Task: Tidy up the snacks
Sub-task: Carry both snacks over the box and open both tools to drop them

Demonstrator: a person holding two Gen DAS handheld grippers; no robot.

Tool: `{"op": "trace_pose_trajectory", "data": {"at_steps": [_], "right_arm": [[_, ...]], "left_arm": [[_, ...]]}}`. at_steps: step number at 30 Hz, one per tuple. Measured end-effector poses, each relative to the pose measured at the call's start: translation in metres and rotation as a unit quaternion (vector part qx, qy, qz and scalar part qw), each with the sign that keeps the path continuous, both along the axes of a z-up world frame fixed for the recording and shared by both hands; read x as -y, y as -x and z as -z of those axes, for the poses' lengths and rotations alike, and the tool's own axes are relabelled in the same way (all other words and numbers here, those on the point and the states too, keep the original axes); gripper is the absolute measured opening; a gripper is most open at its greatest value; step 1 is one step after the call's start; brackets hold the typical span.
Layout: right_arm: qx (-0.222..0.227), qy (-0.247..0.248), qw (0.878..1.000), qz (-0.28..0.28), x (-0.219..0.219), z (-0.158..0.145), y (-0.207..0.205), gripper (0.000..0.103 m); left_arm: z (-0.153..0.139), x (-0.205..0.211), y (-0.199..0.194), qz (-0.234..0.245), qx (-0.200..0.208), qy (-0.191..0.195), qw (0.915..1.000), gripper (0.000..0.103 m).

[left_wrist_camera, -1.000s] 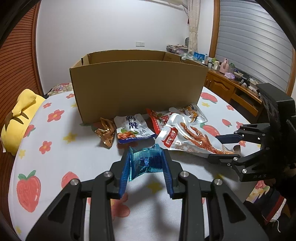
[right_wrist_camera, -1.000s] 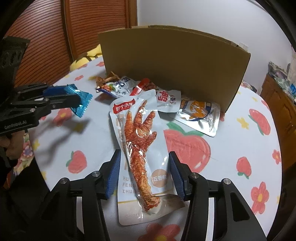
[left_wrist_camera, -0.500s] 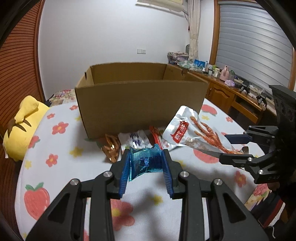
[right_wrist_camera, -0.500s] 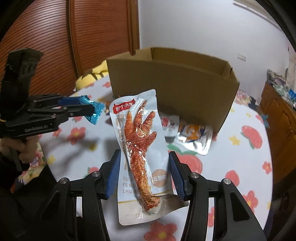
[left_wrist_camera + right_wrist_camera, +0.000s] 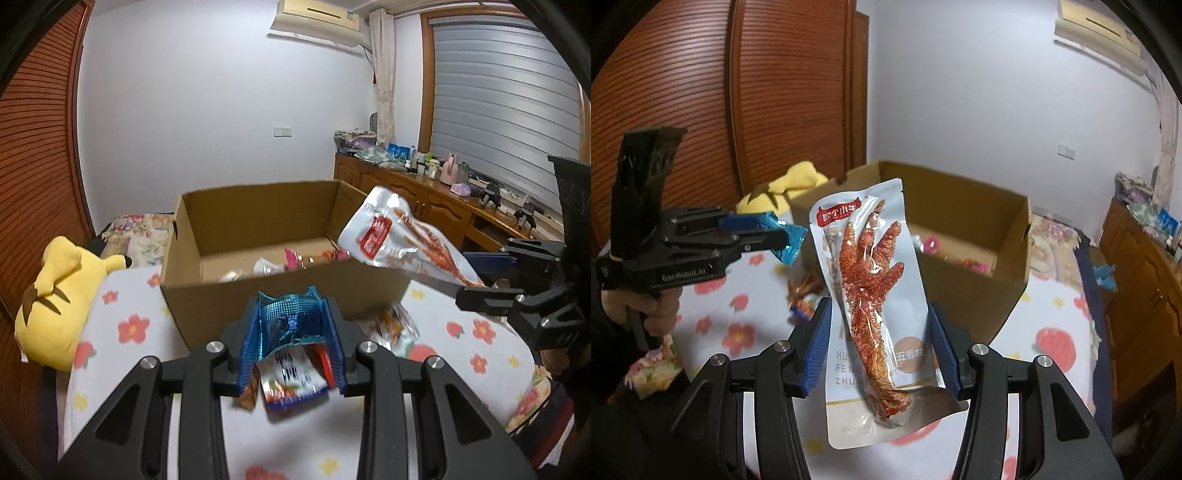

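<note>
My left gripper (image 5: 291, 328) is shut on a small blue foil snack packet (image 5: 288, 321), held in the air in front of the open cardboard box (image 5: 207, 302). My right gripper (image 5: 882, 343) is shut on a long white chicken-foot snack pouch (image 5: 871, 295), raised near the box's right side; the pouch also shows in the left wrist view (image 5: 402, 243). Several snacks (image 5: 295, 260) lie inside the box. More packets (image 5: 288, 384) lie on the flowered cloth (image 5: 125, 328) below my left gripper.
A yellow plush toy (image 5: 59, 291) sits left of the box. A wooden sideboard (image 5: 436, 206) with bottles runs along the right wall. An orange-and-silver packet (image 5: 395, 325) lies on the cloth by the box's front right corner.
Both grippers have risen with their packets and moved toward the box, so its inside now shows. The chicken-foot pouch came off the cloth.
</note>
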State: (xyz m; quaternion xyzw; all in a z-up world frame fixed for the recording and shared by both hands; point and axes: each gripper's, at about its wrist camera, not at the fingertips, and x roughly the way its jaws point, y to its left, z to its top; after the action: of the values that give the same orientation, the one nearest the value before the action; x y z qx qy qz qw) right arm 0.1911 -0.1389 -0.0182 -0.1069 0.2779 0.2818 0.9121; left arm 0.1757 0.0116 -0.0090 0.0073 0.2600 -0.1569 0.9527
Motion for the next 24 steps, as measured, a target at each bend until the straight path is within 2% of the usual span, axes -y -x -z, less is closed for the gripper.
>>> {"op": "trace_pose_trajectory", "data": {"at_steps": [7, 14, 24], "right_arm": [[0.015, -0.003, 1.0, 0.002, 0.008, -0.025, -0.04, 0.052], [0.012, 0.011, 1.0, 0.004, 0.004, -0.031, -0.091, 0.052], [-0.048, 0.044, 0.998, 0.008, -0.017, -0.007, -0.145, 0.053]], "left_arm": [[-0.012, 0.007, -0.045, 0.004, 0.005, -0.007, 0.9999, 0.032], [-0.011, 0.01, -0.086, -0.003, 0.0, -0.012, 0.9999, 0.032], [0.005, 0.002, -0.115, -0.011, -0.023, -0.017, 0.9995, 0.036]]}}
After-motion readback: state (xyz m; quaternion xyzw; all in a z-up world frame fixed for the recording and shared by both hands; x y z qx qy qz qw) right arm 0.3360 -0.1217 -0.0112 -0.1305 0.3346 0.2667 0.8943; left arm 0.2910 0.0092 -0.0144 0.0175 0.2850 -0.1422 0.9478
